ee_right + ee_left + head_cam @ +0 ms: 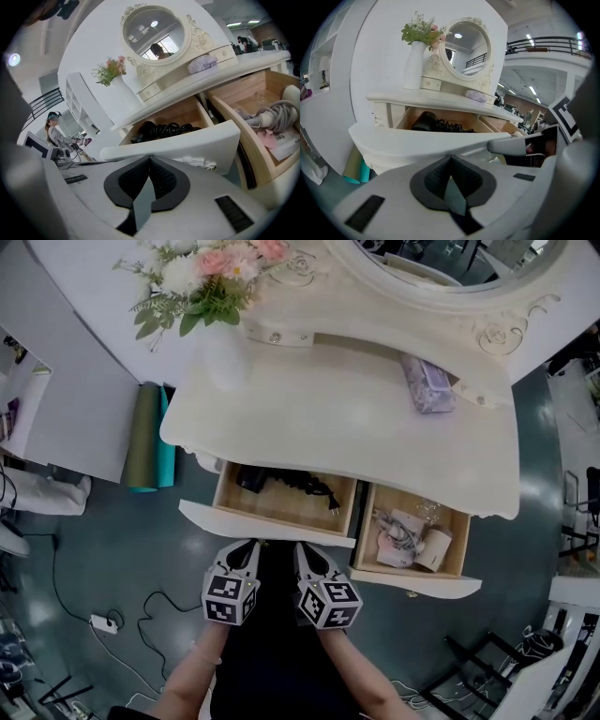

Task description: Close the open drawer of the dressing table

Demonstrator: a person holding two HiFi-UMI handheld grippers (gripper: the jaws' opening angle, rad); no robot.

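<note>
The cream dressing table (375, 418) has two open drawers. The left drawer (267, 522) holds a black hair dryer with its cord (286, 484). The right drawer (417, 583) holds a pale dryer and small items (408, 538). My left gripper (248, 546) and right gripper (305, 549) sit side by side, both shut and empty, right at the left drawer's white front panel (417, 140); I cannot tell whether they touch it. In the right gripper view my right gripper (150, 158) points at that panel (183, 143), with the right drawer (267, 117) beside it.
On the tabletop stand a white vase of flowers (220, 348) and a purple pouch (428, 382), below an oval mirror (450, 273). Rolled green and teal mats (150, 437) lean at the table's left. A power strip and cables (103, 622) lie on the floor. A person (56, 133) stands far off.
</note>
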